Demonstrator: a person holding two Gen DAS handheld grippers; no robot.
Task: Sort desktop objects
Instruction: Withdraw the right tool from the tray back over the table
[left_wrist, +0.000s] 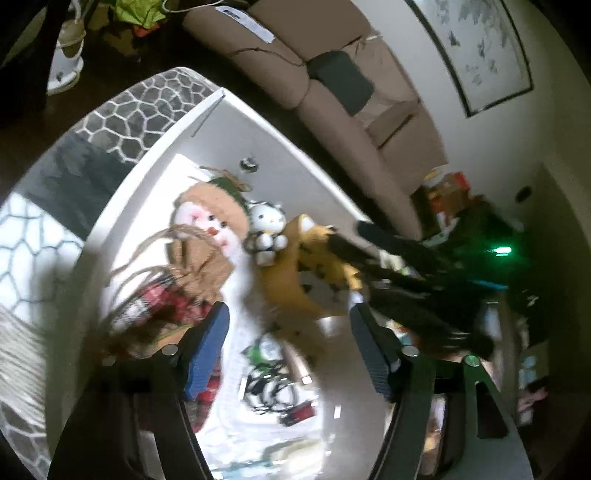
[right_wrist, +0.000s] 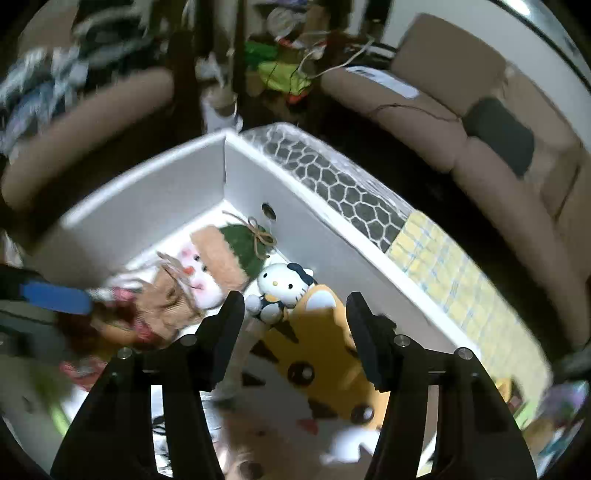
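Through my left wrist camera, my left tongs (left_wrist: 290, 347) stand wide apart with nothing between the blue pads (left_wrist: 208, 350). Ahead of them in the white cardboard box (left_wrist: 295, 162) lie a snowman doll in a tan-and-green knit hat (left_wrist: 207, 218), a small white cat figurine (left_wrist: 267, 230) and a yellow striped tiger plush (left_wrist: 295, 273). My right tongs (left_wrist: 373, 266) reach in from the right over the tiger.

Through my right wrist camera, my right tongs (right_wrist: 295, 306) are spread wide, empty, straddling the tiger plush (right_wrist: 314, 354); the cat figurine (right_wrist: 279, 288) sits just ahead, the snowman doll (right_wrist: 221, 266) ahead-left, all inside the box (right_wrist: 147, 199). My left tongs' blue pad (right_wrist: 55, 297) shows at far left.

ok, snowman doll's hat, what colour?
Green hat with a tan brim and twine bow; clearest in the right wrist view.
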